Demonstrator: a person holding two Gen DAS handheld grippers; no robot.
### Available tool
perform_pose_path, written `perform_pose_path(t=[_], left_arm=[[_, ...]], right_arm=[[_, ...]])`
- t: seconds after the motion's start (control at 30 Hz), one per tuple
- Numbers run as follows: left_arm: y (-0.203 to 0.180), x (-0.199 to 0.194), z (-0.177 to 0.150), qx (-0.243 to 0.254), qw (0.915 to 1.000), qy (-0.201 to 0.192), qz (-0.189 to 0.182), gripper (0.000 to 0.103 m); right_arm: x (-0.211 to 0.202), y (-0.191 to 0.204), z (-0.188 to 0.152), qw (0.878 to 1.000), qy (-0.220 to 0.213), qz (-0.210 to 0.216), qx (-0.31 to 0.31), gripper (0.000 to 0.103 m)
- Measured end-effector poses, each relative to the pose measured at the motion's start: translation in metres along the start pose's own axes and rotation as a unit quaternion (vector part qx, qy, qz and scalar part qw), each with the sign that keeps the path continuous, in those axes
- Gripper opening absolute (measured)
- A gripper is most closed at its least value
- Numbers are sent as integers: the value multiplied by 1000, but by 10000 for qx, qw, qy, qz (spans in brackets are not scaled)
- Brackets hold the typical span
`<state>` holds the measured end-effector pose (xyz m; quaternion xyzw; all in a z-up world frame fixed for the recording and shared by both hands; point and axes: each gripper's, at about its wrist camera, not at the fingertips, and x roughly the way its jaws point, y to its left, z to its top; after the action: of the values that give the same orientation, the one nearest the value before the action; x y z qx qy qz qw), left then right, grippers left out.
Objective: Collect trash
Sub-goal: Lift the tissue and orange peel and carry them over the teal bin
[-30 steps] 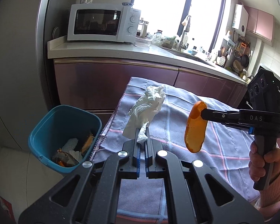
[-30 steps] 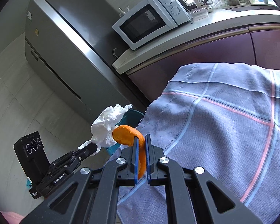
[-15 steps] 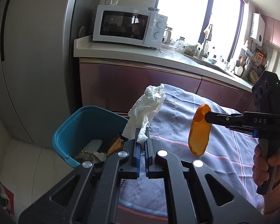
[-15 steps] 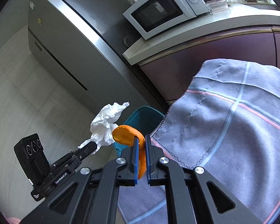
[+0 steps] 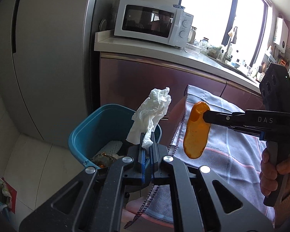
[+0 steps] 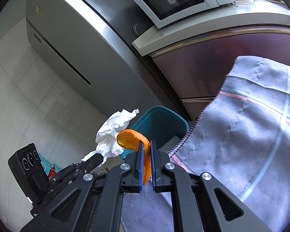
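My left gripper [image 5: 147, 137] is shut on a crumpled white tissue [image 5: 151, 112], which sticks up above the near edge of a blue trash bin [image 5: 85, 133]. The bin holds several scraps. To the right, my right gripper [image 5: 204, 114] is shut on a piece of orange peel [image 5: 196, 133] that hangs over the edge of the cloth-covered table [image 5: 239, 154]. In the right wrist view the orange peel [image 6: 132, 140] curls out of the right gripper [image 6: 146, 145], the tissue [image 6: 111, 135] rises from the left gripper [image 6: 98, 157] at lower left, and the bin [image 6: 160, 124] lies just beyond.
A steel fridge [image 5: 54, 58] stands left of the bin. A counter [image 5: 145, 48] with a white microwave [image 5: 152, 21] runs behind, above maroon cabinets [image 5: 145, 85]. A person's hand [image 5: 276, 174] grips the right tool. Pale tiled floor [image 5: 34, 166] surrounds the bin.
Both grippers have moved left off the table toward the bin, keeping the tissue and peel. The bin now sits closer and more centred under the left gripper.
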<state>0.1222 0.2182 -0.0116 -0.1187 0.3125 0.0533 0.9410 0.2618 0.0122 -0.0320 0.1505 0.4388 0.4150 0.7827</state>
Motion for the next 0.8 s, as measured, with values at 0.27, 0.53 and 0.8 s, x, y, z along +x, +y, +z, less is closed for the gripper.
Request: perform_pose_path(t=[0.27, 0.53, 0.8], left_arm=[[6, 9, 1, -38, 9999, 28, 120, 4], [9, 21, -4, -84, 9996, 139, 248, 4], [15, 39, -7, -150, 9989, 274, 363, 4]], right_arm=[[21, 3, 0, 9998, 178, 65, 54, 5], [37, -1, 1, 9995, 258, 11, 182, 6], [53, -1, 1, 9991, 359, -87, 223, 5]])
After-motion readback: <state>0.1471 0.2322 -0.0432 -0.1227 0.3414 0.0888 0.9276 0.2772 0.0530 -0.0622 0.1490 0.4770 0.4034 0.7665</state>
